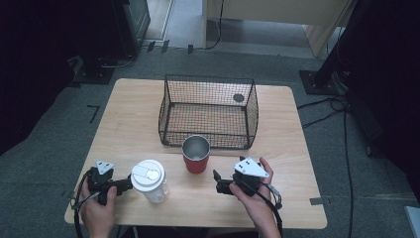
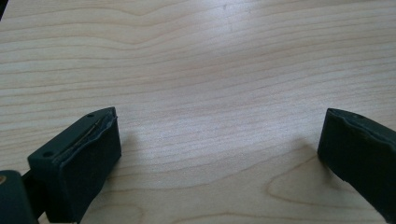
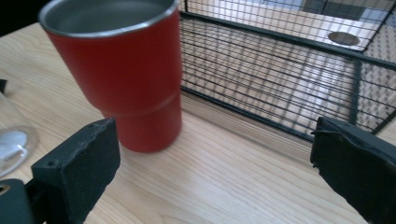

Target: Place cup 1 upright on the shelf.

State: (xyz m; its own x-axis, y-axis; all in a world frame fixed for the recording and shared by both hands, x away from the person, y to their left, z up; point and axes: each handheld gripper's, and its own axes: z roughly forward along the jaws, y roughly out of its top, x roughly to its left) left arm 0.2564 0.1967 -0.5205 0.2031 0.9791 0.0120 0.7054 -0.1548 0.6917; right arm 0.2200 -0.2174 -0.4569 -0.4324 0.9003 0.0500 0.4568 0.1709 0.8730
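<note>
A red tumbler with a steel rim stands upright just in front of the black wire basket. In the right gripper view the red tumbler is ahead and to the left of the jaws, which stand wide apart. My right gripper is open over bare wood; in the high view the right gripper lies right of the tumbler and points toward it. A clear cup with a white lid stands at the front left. My left gripper is beside it, and the left gripper is open with only tabletop between its jaws.
The wooden table has the wire basket at its middle back, with a small dark disc inside it. The clear cup's base shows at the left edge of the right gripper view. Stands and cables lie on the floor around the table.
</note>
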